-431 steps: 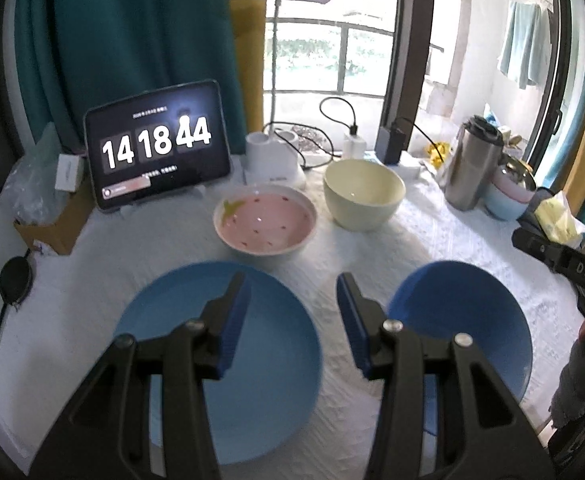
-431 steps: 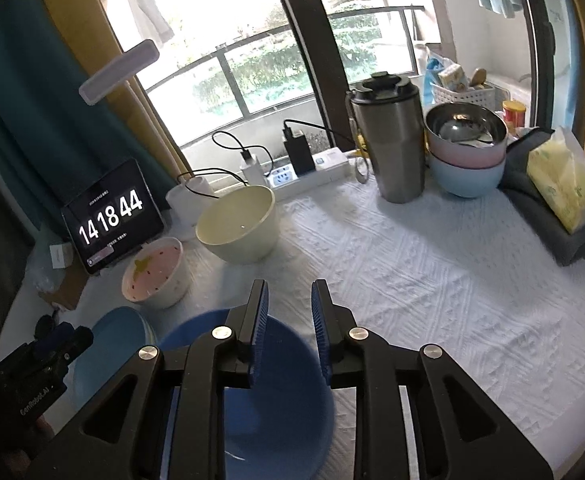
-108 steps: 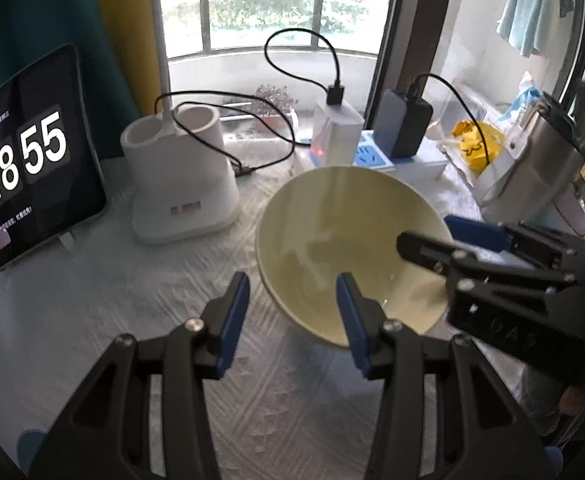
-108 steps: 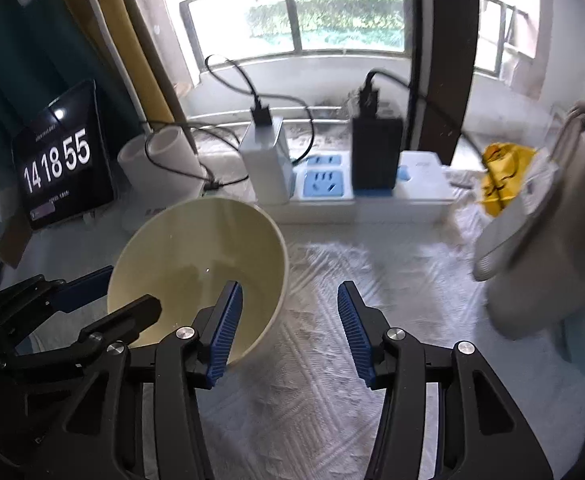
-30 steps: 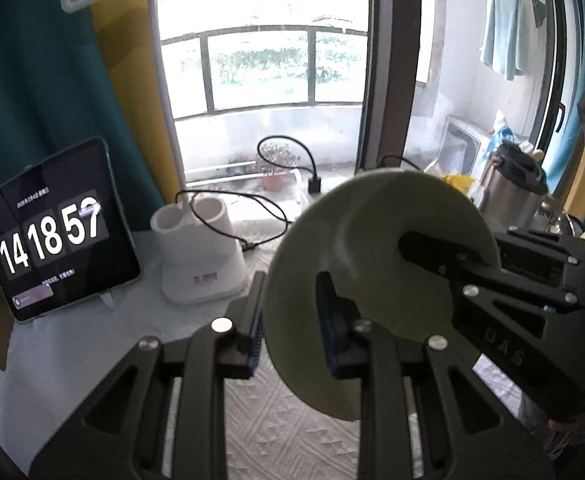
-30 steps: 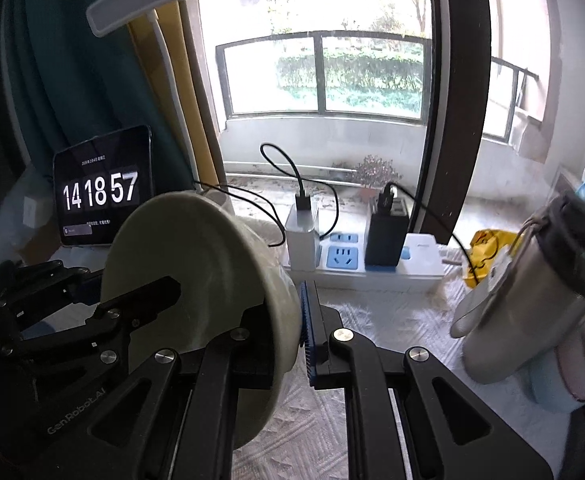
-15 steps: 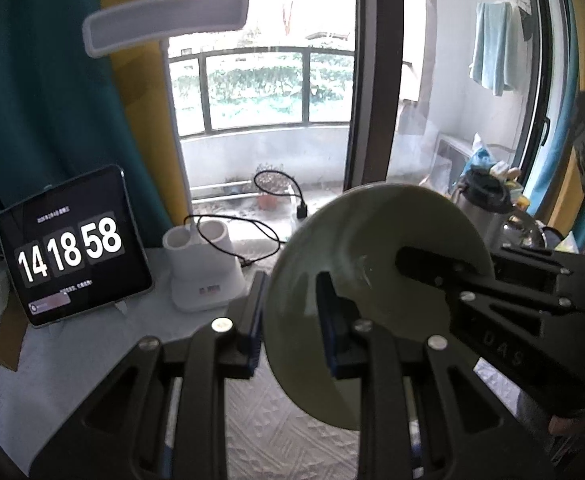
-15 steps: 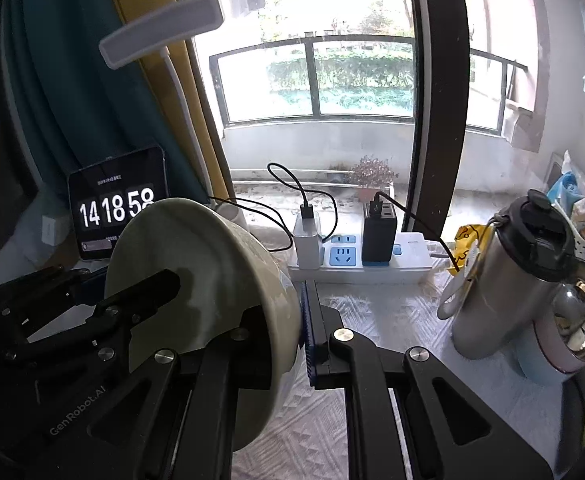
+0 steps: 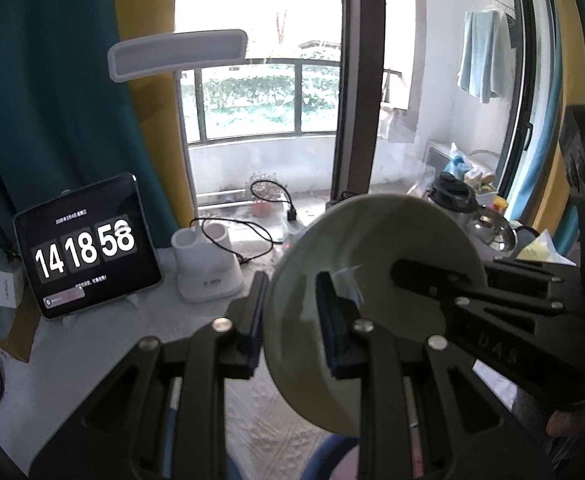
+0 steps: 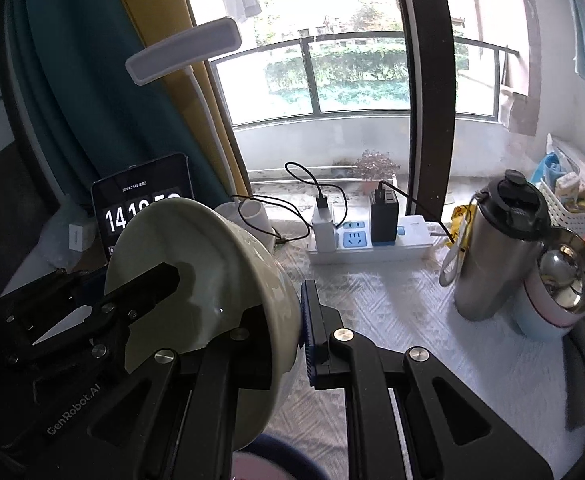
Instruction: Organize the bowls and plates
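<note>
One cream bowl hangs above the table, tipped on its side and held by both grippers at once. The left gripper has its jaws closed on the bowl's left rim, one blue pad outside the wall and one inside. The right gripper clamps the opposite rim the same way, its jaws nearly together with the thin wall between them. In the left view the right gripper reaches in from the right edge, one black finger lying across the bowl's hollow; a bit of a hand shows behind it. The bowl looks empty. Below it, at the bottom edge of the right view, sit a slice of one blue dish and a pink rim inside or in front of it; I cannot tell which. On the table stand one tablet showing a clock, one white lamp base with a cable plugged in, one power strip carrying two chargers, and one steel flask. Just right of the flask is a stack of two bowls, pink on pale blue, with one steel bowl nested in the top. One white basket behind holds packets.
</note>
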`<move>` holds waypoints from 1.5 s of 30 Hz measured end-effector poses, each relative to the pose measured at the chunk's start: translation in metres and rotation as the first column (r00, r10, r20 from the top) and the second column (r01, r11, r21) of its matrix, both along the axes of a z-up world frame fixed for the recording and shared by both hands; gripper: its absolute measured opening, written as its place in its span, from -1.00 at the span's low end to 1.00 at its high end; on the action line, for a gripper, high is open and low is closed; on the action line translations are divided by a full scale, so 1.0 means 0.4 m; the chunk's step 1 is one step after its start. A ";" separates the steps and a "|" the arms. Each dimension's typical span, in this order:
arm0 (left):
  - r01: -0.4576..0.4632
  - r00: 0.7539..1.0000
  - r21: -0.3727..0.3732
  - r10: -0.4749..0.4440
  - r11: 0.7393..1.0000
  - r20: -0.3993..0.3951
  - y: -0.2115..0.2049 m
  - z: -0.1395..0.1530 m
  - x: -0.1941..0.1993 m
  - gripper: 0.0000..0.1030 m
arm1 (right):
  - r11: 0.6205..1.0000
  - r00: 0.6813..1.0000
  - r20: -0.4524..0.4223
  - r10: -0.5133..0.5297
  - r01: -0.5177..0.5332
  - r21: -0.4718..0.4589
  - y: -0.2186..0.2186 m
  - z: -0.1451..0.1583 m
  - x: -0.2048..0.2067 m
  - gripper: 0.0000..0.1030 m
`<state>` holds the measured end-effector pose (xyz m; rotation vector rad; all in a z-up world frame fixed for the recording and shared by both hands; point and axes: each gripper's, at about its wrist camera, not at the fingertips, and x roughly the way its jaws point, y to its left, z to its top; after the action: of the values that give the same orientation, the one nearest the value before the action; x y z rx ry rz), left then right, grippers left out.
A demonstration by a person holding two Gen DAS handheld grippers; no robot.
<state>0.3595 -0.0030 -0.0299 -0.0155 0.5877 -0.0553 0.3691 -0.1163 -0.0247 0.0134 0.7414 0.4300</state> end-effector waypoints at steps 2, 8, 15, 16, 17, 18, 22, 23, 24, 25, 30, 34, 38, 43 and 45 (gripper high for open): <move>0.006 1.000 -0.007 -0.006 1.000 -0.002 0.001 0.001 -0.013 -0.53 | 1.000 1.000 -0.013 -0.003 0.003 0.010 -0.005 0.001 -0.013 -0.78; 0.014 1.000 -0.012 -0.014 1.000 -0.003 -0.009 0.000 -0.054 -0.53 | 1.000 1.000 -0.008 -0.015 0.015 0.002 -0.008 0.008 -0.061 -0.77; 0.025 1.000 -0.014 -0.025 1.000 -0.006 -0.022 -0.006 -0.101 -0.53 | 1.000 1.000 -0.014 -0.025 0.026 0.010 -0.019 0.004 -0.115 -0.77; 0.027 1.000 -0.015 -0.027 1.000 -0.009 -0.022 -0.008 -0.107 -0.53 | 1.000 1.000 -0.016 -0.026 0.026 0.011 -0.019 0.003 -0.120 -0.77; 0.028 1.000 -0.014 -0.028 1.000 -0.011 -0.024 -0.011 -0.113 -0.53 | 1.000 0.999 -0.019 -0.026 0.027 0.013 -0.022 0.000 -0.126 -0.77; 0.028 1.000 -0.013 -0.028 1.000 -0.013 -0.026 -0.013 -0.117 -0.53 | 1.000 0.999 -0.023 -0.027 0.027 0.015 -0.024 -0.002 -0.131 -0.77; 0.031 0.999 -0.013 -0.032 0.999 -0.022 -0.036 -0.022 -0.135 -0.53 | 0.999 0.999 -0.039 -0.027 0.028 0.025 -0.034 -0.014 -0.151 -0.77; 0.033 0.999 -0.012 -0.033 0.999 -0.026 -0.040 -0.026 -0.141 -0.53 | 0.999 0.999 -0.042 -0.027 0.028 0.026 -0.036 -0.016 -0.155 -0.77; 0.034 0.999 -0.011 -0.034 0.999 -0.029 -0.045 -0.028 -0.144 -0.53 | 0.999 0.999 -0.046 -0.028 0.029 0.028 -0.041 -0.021 -0.161 -0.77; 0.035 0.999 -0.010 -0.035 0.999 -0.032 -0.048 -0.032 -0.148 -0.53 | 0.999 0.998 -0.048 -0.028 0.029 0.028 -0.042 -0.023 -0.164 -0.77; 0.037 0.998 -0.007 -0.038 0.999 -0.050 -0.067 -0.050 -0.167 -0.53 | 0.999 0.998 -0.064 -0.028 0.030 0.035 -0.062 -0.041 -0.184 -0.77; 0.037 0.997 -0.005 -0.037 0.999 -0.060 -0.081 -0.059 -0.183 -0.53 | 0.999 0.997 -0.076 -0.026 0.029 0.043 -0.077 -0.054 -0.202 -0.77; 0.041 0.997 0.004 -0.041 0.999 -0.066 -0.095 -0.065 -0.202 -0.53 | 0.998 0.996 -0.086 -0.022 0.027 0.056 -0.092 -0.062 -0.220 -0.77; 0.047 0.996 0.012 -0.046 0.999 -0.078 -0.113 -0.077 -0.222 -0.53 | 0.998 0.996 -0.091 -0.025 0.031 0.063 -0.109 -0.070 -0.245 -0.76; 0.051 0.995 0.017 -0.050 0.999 -0.085 -0.120 -0.084 -0.230 -0.53 | 0.997 0.995 -0.094 -0.025 0.031 0.065 -0.114 -0.073 -0.252 -0.75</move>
<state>0.2675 -0.0509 -0.0636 0.0154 0.6733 -0.0986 0.2685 -0.1620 -0.0541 0.1072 0.8172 0.4291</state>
